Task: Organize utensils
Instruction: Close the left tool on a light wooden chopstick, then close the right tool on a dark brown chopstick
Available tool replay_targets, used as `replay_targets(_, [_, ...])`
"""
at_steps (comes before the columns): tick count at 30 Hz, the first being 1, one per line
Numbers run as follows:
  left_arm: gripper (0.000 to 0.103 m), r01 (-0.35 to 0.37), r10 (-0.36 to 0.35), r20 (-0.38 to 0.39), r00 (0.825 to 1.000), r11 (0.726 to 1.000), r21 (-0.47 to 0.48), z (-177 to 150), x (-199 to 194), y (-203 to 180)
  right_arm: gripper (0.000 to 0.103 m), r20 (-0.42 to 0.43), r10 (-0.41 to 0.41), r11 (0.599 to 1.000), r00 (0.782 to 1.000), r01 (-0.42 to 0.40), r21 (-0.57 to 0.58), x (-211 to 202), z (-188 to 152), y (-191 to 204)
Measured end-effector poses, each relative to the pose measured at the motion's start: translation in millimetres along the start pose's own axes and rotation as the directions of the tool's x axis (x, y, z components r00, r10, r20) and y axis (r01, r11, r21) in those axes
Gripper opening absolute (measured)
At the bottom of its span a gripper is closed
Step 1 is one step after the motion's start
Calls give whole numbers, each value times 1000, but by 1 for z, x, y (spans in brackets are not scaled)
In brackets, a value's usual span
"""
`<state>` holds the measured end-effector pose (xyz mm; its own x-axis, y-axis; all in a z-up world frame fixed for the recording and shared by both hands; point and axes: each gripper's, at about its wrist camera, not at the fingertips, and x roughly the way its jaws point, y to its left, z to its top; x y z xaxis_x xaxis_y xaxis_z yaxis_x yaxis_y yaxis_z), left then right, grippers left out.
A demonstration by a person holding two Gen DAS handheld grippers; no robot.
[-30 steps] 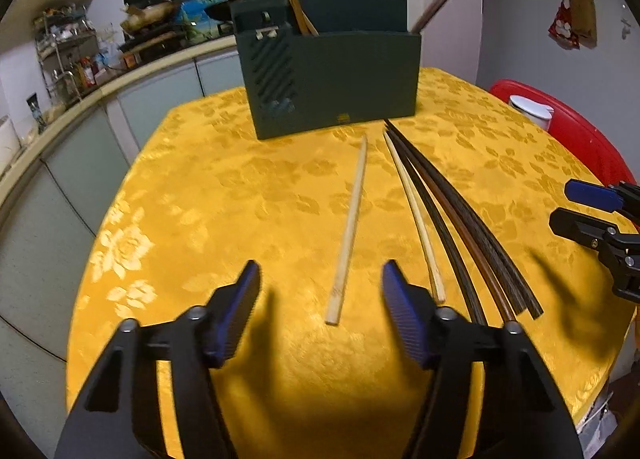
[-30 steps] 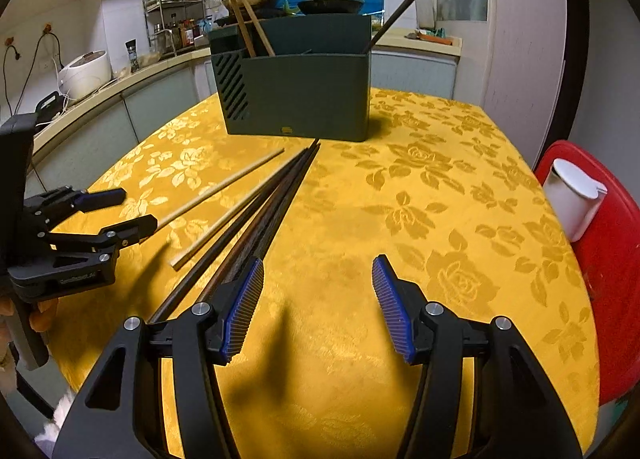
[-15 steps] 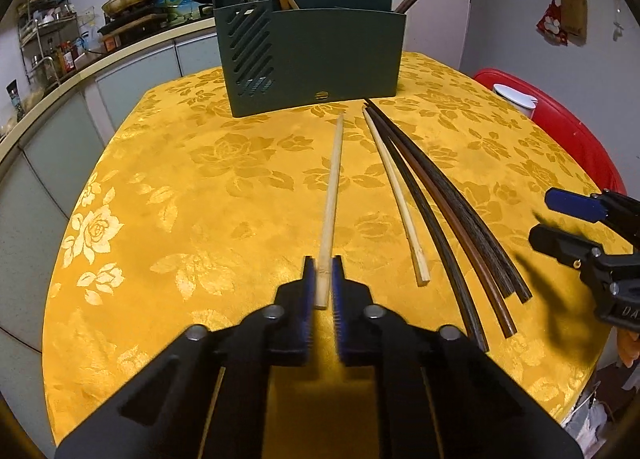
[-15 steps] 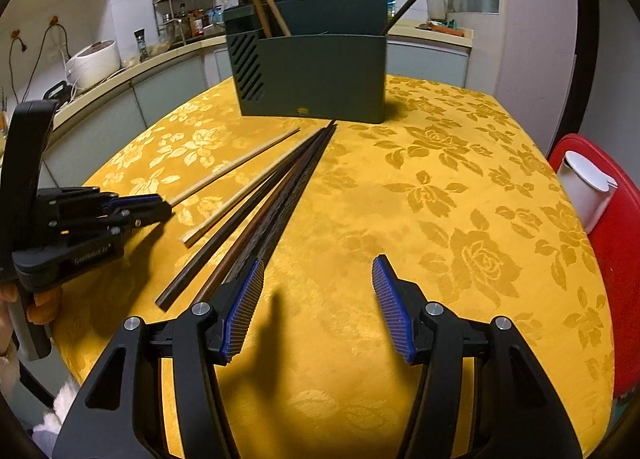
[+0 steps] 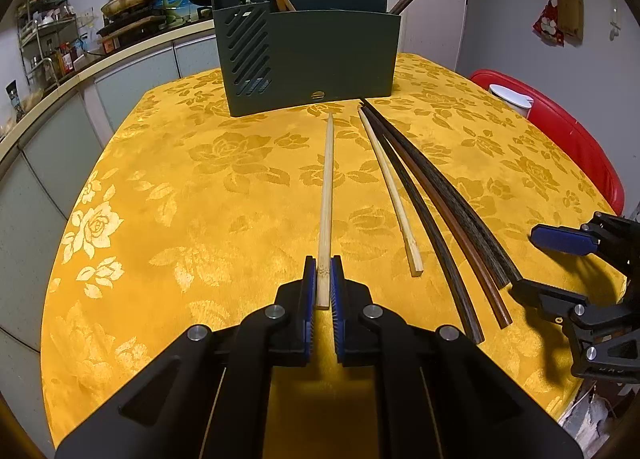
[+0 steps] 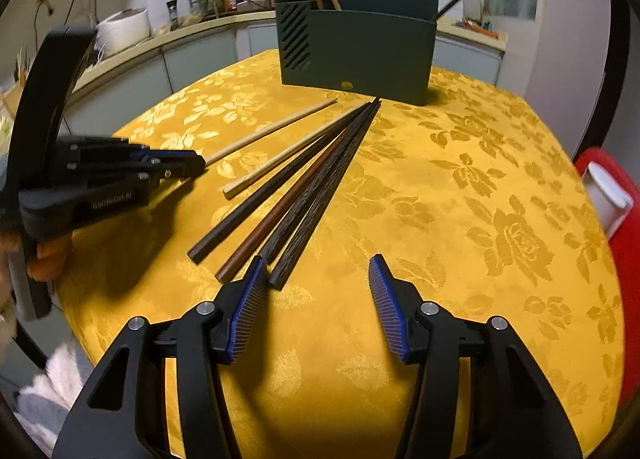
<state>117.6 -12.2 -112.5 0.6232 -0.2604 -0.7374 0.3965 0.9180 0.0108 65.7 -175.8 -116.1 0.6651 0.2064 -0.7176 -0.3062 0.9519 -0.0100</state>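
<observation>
Chopsticks lie fanned on our yellow tablecloth [image 5: 168,195] before the dark green utensil holder [image 5: 312,63]. Four dark chopsticks [image 6: 304,187] sit beside one pale chopstick [image 5: 390,187]. Our right gripper [image 6: 316,299] hovers spread wide. Our left gripper [image 5: 323,291] pinches the bamboo chopstick [image 5: 326,195] at its near end; we should lift level, then tip it into the holder.

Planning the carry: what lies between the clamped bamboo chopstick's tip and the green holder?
Only bare yellow tablecloth, seen in the left wrist view, between the bamboo chopstick and the green holder.
</observation>
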Motion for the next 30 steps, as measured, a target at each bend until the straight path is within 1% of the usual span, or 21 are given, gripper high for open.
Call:
replay_targets(3, [7, -4, 4, 1, 1000, 1000, 1, -1, -1, -1, 46, -2, -16, 1000, 1000, 16, 12, 0, 0, -5])
replay_targets(6, [7, -5, 5, 1, 1000, 1000, 0, -1, -1, -1, 42, -2, -60, 997, 998, 60, 52, 1, 2, -20])
replay_targets(8, [7, -4, 4, 2, 1000, 1000, -1, -1, -1, -1, 37, -3, -74, 994, 997, 74, 76, 2, 2, -27])
replay_targets(11, [7, -2, 3, 2, 1000, 1000, -2, -2, -1, 0, 33, 3, -58, 994, 998, 57, 96, 2, 1, -31])
replay_targets(14, [7, 2, -2, 2, 1000, 1000, -3, -2, -1, 0, 33, 18, -35, 997, 999, 33, 73, 3, 0, -24])
replay_targets(17, [7, 16, -16, 2, 1000, 1000, -8, -3, -2, 2, 28, 32, -39, 998, 999, 37, 47, 4, 1, -19])
replay_targets(19, [7, 28, -28, 1, 1000, 1000, -10, -3, -2, 3, 26, 35, -36, 998, 999, 34, 54, 4, 2, -20])
replay_targets(23, [8, 38, -38, 2, 999, 999, -22, -3, -2, 4, 25, 46, -36, 998, 998, 33, 61, 5, 1, -21])
replay_targets(25, [9, 42, -42, 4, 999, 999, -23, -3, -3, 4, 25, 50, -35, 997, 998, 32, 64, 5, 1, -20])
replay_targets(27, [14, 51, -51, 5, 999, 999, -20, -4, -3, 3, 25, 50, -35, 997, 998, 31, 65, 5, 1, -20])
replay_targets(30, [16, 42, -42, 6, 999, 999, -1, -4, -3, -1, 25, 51, -37, 998, 998, 34, 59, 5, 1, -20])
